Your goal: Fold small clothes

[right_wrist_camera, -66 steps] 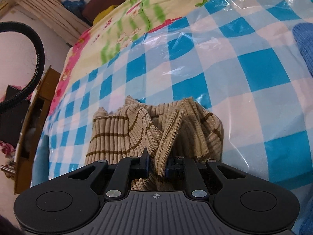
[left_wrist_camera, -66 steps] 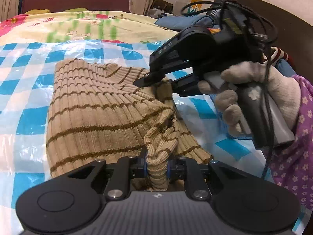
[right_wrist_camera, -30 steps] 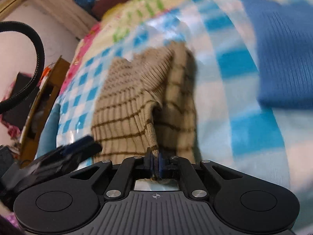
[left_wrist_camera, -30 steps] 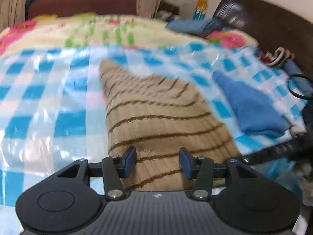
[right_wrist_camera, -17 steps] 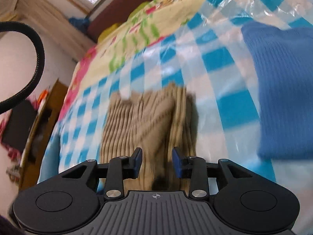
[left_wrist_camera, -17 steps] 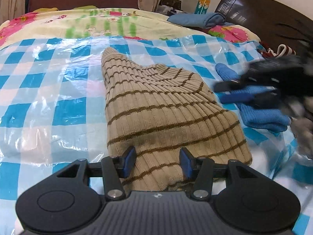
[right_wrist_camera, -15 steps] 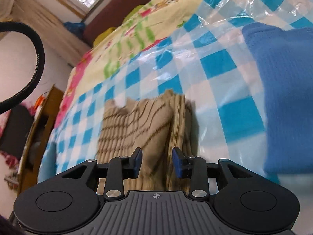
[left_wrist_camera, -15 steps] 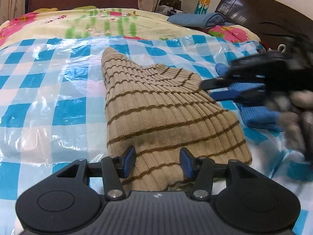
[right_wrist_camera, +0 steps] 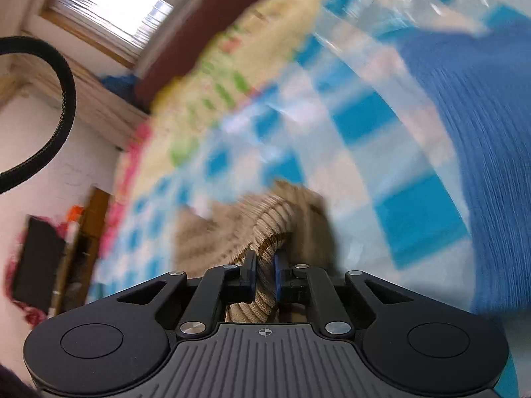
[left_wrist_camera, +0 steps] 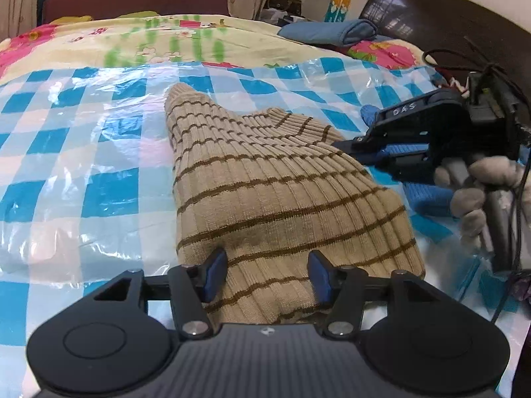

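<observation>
Striped sweater (left_wrist_camera: 265,195) lying between spread left claw (left_wrist_camera: 267,275), right claw (right_wrist_camera: 264,273) clamped on its edge

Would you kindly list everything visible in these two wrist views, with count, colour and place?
Ribbed knit sweater: one, tan with brown stripes, lying on the plastic sheet, centre.
Checked plastic sheet: one, blue and white, covering the bed.
Floral bedspread: one, yellow with green and pink, beyond the sheet.
Blue knit garment: one, on the sheet to the sweater's right.
Folded blue cloth: one, far right by the dark headboard.
Window: one, bright, on the far wall.
Left tool: black with blue pads, open over the sweater's near edge.
Right tool: black, shut on a sweater fold.
Gloved hand: grey, holding the right tool.
</observation>
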A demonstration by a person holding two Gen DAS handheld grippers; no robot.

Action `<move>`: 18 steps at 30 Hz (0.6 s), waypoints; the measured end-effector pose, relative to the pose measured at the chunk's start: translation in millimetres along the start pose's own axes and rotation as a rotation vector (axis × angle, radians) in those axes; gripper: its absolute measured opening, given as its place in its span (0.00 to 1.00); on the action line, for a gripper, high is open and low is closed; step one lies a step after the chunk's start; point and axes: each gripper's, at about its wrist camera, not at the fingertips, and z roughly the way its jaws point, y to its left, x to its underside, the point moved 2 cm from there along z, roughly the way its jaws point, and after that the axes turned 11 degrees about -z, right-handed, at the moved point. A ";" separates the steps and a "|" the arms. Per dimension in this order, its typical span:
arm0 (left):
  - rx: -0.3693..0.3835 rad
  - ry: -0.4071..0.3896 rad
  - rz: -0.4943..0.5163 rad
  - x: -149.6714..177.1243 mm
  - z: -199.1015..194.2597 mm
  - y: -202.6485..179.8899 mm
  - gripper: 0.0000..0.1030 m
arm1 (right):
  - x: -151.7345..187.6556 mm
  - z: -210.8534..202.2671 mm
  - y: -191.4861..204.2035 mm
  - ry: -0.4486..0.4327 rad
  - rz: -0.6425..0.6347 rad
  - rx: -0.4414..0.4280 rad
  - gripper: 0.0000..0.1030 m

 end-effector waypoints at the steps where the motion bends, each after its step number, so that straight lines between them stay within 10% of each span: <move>1: 0.000 -0.001 0.005 -0.1 -1.2 -0.9 0.56 | 0.9 -2.5 -1.6 -0.019 0.015 -0.010 0.12; 5: 0.000 0.001 0.001 -1.0 -1.5 -0.1 0.56 | -3.9 -22.0 -7.7 -0.098 0.050 0.007 0.20; 12: -0.013 -0.001 0.009 0.3 0.2 -4.4 0.59 | -4.4 -0.4 -6.2 0.014 0.027 0.029 0.48; 18: -0.015 0.000 0.017 0.7 0.9 -5.9 0.60 | -14.3 5.5 9.4 0.021 -0.005 0.019 0.52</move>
